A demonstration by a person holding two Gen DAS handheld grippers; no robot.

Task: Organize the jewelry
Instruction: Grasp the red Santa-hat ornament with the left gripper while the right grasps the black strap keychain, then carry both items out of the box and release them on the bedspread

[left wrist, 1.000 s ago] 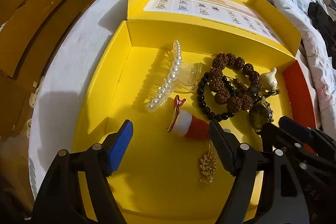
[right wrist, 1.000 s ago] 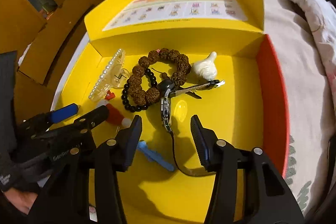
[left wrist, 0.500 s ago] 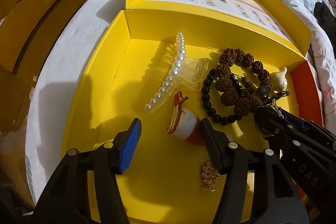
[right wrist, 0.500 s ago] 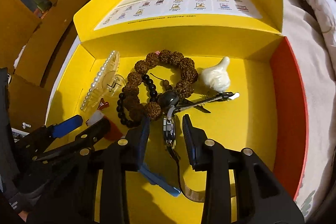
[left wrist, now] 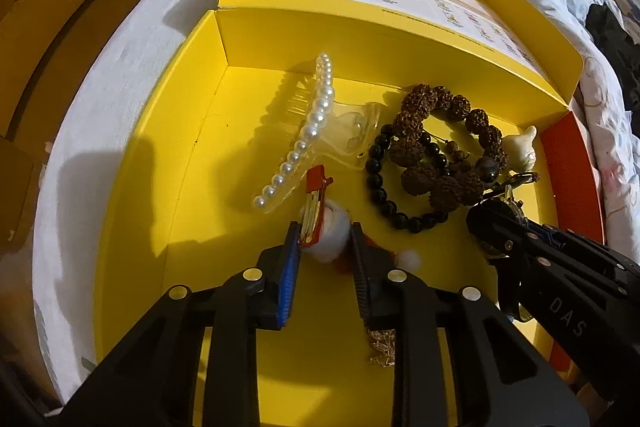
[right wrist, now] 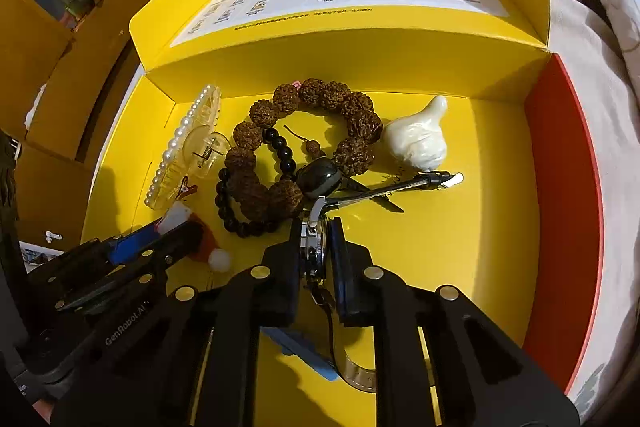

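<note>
**Left wrist view: both grippers closed on a piece, lift them clean**

Left wrist view shows the left gripper [left wrist: 325, 241] pinched narrow on the Santa clip [left wrist: 330, 235], its fingers pressing the white plush from both sides, with the red-and-gold clip bar lying along the blue pad. In the right wrist view, the right gripper [right wrist: 316, 243] is closed on the watch [right wrist: 314, 247], gripping the case edge-on; the strap [right wrist: 352, 373] trails back under the fingers.

To do this well, raise each piece straight up before carrying it sideways. The plush is soft, so a firm squeeze is probably needed or the clip may twist out. The watch looks riskier: its far end lies against the dark bead [right wrist: 320, 179] and the black bracelet [right wrist: 240, 219], and a thin metal pin [right wrist: 420, 183] crosses just beyond, so a slow lift should show any snag early.

Farther in the yellow box [right wrist: 460, 227] lie the brown bracelet [right wrist: 332, 123], the pearl clip [left wrist: 308, 131] and a white thumbs-up charm [right wrist: 420, 141]. A gold pendant [left wrist: 382, 347] sits below the left fingers. The box rests on a bed [left wrist: 100, 107].
</note>
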